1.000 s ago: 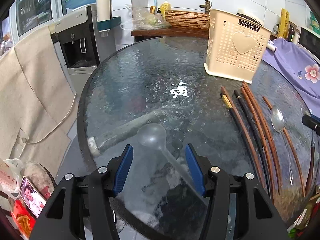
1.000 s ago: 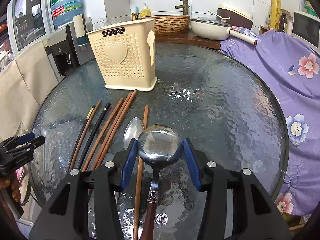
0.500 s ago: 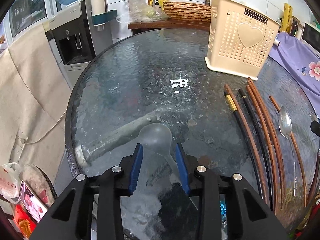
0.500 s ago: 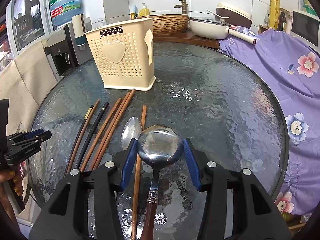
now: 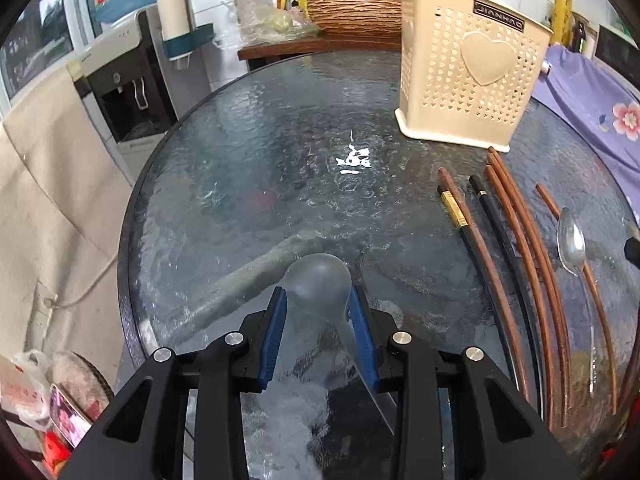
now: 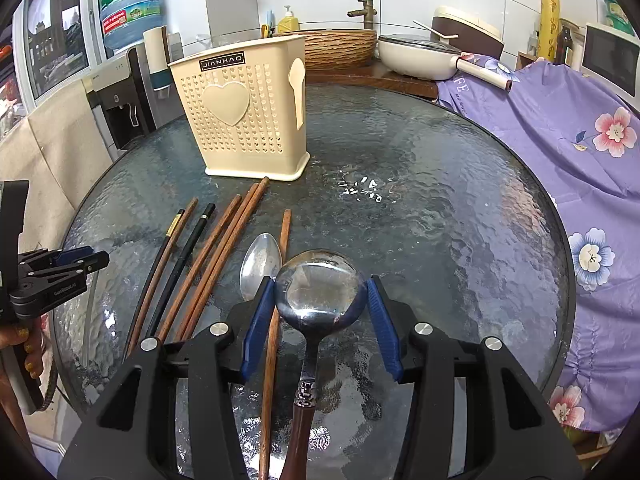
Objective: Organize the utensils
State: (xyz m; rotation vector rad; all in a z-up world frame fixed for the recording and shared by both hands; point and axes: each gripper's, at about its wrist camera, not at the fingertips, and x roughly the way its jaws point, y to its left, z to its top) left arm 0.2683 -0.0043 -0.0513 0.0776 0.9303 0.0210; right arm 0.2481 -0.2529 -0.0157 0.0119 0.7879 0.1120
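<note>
The left gripper [image 5: 318, 304] is clamped on the bowl of a clear plastic spoon [image 5: 318, 280] over the glass table [image 5: 248, 168]; the right gripper [image 6: 320, 300] pinches a metal ladle [image 6: 320, 286]; the cream holder's [image 6: 244, 120] inside is hidden.

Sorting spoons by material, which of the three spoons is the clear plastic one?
The clear spoon gripped by the left tool. The right tool's ladle and the table spoon are shiny metal.

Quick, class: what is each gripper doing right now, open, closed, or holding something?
Left gripper: closed on the clear plastic spoon.
Right gripper: closed on the metal ladle at its bowl.
</note>
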